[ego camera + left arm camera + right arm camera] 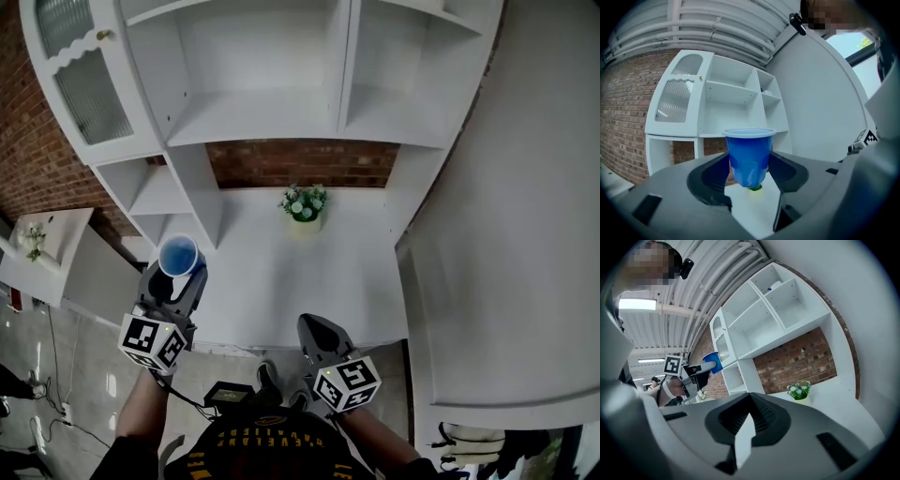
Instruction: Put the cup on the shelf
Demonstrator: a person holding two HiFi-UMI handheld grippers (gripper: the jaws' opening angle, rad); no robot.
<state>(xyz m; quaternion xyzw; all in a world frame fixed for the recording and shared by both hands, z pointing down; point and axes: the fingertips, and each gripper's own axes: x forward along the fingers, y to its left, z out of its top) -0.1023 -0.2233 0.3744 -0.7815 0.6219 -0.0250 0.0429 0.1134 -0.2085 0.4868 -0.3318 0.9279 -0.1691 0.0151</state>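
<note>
blue cup (749, 154) upright, held in left gripper (749, 165)

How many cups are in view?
1: a blue cup, upright in the left gripper, in front of the shelf. Some shelf compartments are out of view, so others may be hidden.

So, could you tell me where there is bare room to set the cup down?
The wide shelf above the brick is bare, and so is the narrower shelf to its right. The counter is free except at the back, where the flowers stand.
</note>
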